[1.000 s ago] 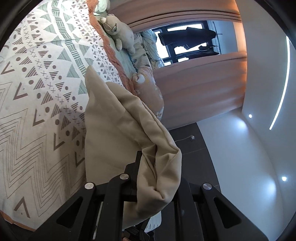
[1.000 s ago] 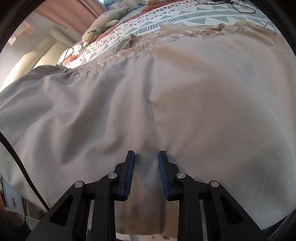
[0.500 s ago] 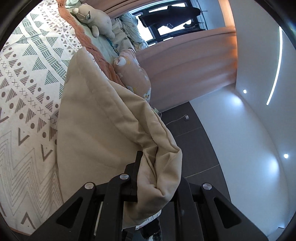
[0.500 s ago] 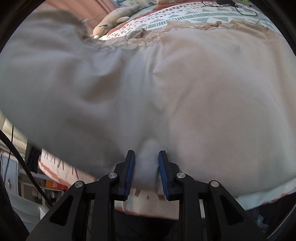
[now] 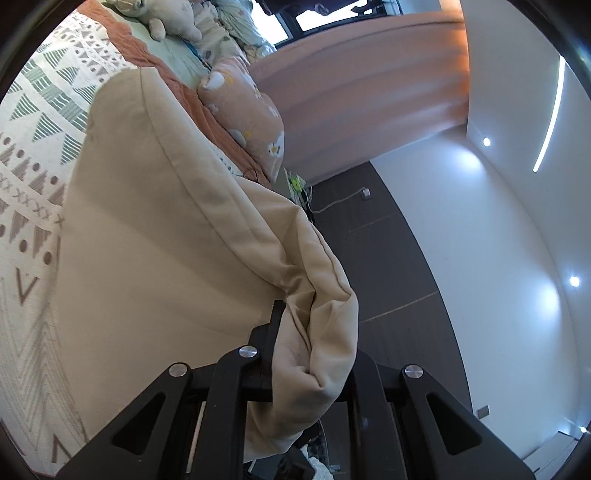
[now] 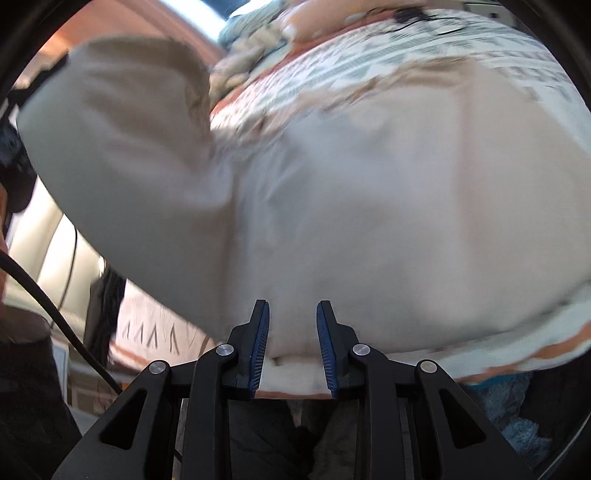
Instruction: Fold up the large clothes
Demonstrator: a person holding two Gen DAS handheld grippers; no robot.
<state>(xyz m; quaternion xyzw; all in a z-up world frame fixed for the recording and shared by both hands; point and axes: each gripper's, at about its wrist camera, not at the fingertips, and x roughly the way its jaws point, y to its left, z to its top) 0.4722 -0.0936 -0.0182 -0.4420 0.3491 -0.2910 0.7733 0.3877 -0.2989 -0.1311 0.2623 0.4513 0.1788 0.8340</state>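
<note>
Both of my grippers are clamped on one beige garment (image 5: 155, 258). My left gripper (image 5: 314, 332) is closed on a bunched corner of it; the cloth wraps over and hides the right finger, so only the black left finger (image 5: 275, 317) shows beside the wad, and from there the fabric runs away in a long seamed fold, lifted above the bed (image 5: 29, 155). My right gripper (image 6: 292, 332) pinches an edge of the same garment (image 6: 369, 221) between its blue pads (image 6: 258, 339), the cloth filling the gap between them, with a pale inner layer showing just below the pads. Ahead of those fingers the garment spreads broad over the bed, and at upper left a flap (image 6: 122, 122) of it hangs raised in the air. The bed wears a white cover with green and brown triangles and an orange border. In the left view, plush toys (image 5: 173, 22) and a pink pillow (image 5: 251, 114) sit at the far end of the bed, with a pink curtain (image 5: 369, 96), a dark floor (image 5: 376, 266), a white wall (image 5: 498, 240) and a light strip beyond. The right view shows none of that room clearly; it is blurred, and gives instead a black cable (image 6: 55, 310) at lower left and something blue and fuzzy (image 6: 517, 402) under the bed's near edge.
</note>
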